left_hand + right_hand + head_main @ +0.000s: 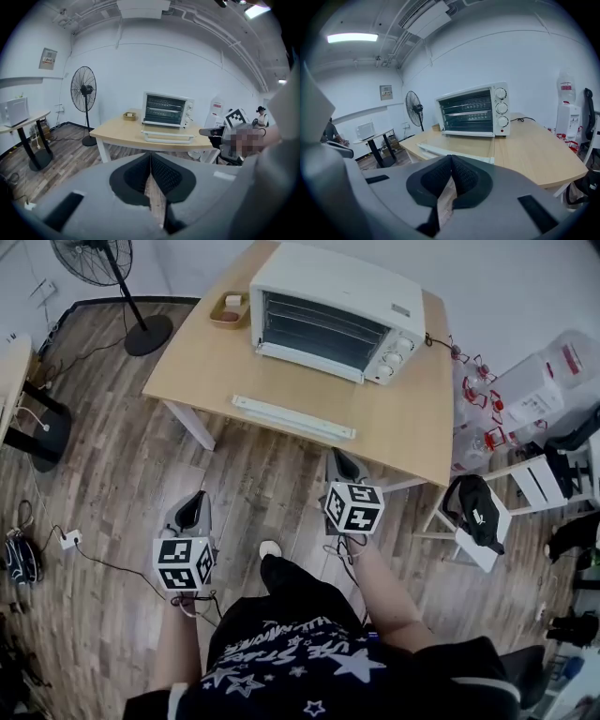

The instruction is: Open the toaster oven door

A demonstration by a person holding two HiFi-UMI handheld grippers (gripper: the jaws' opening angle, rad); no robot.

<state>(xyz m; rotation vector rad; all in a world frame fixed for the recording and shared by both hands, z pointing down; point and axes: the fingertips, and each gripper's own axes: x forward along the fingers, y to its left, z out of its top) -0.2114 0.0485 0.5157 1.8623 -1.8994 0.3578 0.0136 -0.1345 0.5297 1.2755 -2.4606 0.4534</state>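
A white toaster oven (333, 315) stands at the back of a light wooden table (206, 362). Its glass door lies folded down flat on the tabletop, with the white handle bar (293, 418) nearest me. The open cavity with its racks shows in the left gripper view (168, 110) and the right gripper view (473, 111). Both grippers hang over the wooden floor, short of the table's front edge. My left gripper (194, 512) (150, 157) is shut with nothing in it. My right gripper (339, 465) (450, 159), closer to the table, is also shut and holds nothing.
A small wooden tray (230, 308) sits left of the oven. A standing fan (112, 268) is at the back left and a round table (9, 371) at the far left. A white chair with a black bag (478, 517) and plastic bins (539, 381) crowd the right.
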